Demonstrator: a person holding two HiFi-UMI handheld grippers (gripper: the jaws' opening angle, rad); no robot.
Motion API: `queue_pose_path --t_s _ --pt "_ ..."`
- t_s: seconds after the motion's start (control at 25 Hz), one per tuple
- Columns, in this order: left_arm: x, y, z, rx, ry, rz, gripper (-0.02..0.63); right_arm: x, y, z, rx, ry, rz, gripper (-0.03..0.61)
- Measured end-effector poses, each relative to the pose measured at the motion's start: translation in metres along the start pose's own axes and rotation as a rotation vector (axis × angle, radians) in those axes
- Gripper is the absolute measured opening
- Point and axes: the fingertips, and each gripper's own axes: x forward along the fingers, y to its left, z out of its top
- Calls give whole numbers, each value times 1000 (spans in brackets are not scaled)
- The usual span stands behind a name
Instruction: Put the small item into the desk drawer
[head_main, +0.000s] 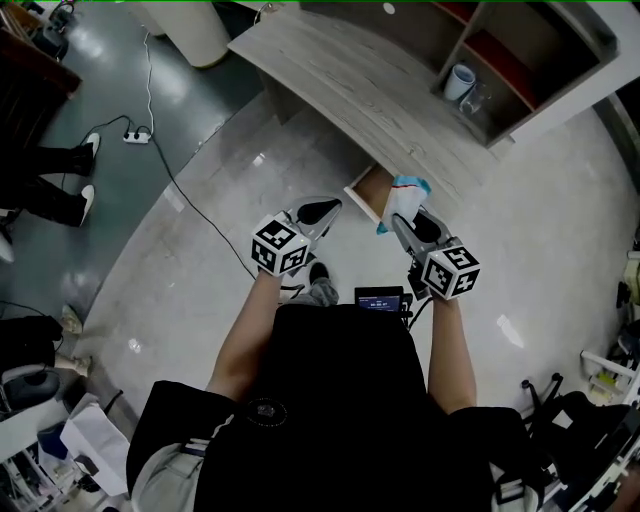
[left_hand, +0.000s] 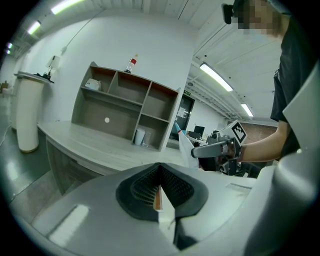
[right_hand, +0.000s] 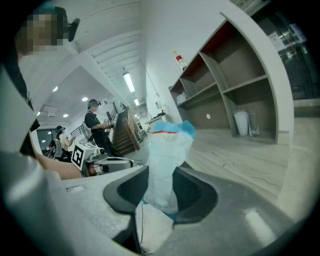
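The small item is a packet (right_hand: 165, 161) of thin white film with a blue top edge and a red stripe, creased and a little crumpled. It sits upright between the 2 jaws of the right gripper (right_hand: 160, 193), whose pads press on its lower half while the upper half stands free above them. The jaws stand fairly wide, because the packet's bulk fills the gap. Judged from its look, the packet is light and soft: it should give under pressure rather than break, its free top will likely flop when tilted, and the smooth film may slip if it is pinched only at an edge. The fuller middle or lower body, where the pads sit now, seems the safest place to hold it, and a moderate squeeze should be enough. In the head view the packet hangs in the air just over a wood-toned box with a pale front edge that juts out from under the tabletop (head_main: 345, 75); this appears to be the drawer (head_main: 368, 194), already pulled open. The left gripper (left_hand: 160, 188) hovers beside the right one with its jaws drawn together and nothing between them. Farther back, a shelf unit (head_main: 530, 55) stands on the tabletop with a white cup (head_main: 460, 82) in 1 compartment.
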Motion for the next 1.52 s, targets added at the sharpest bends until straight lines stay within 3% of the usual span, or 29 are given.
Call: queue_pose_path --t_s 0.68,1.52 --pt "16 34 10 45 47 -161 2 30 0 6 56 -62 -132 152" --pt "24 44 18 29 28 -140 2 29 -9 9 56 -51 -117 152"
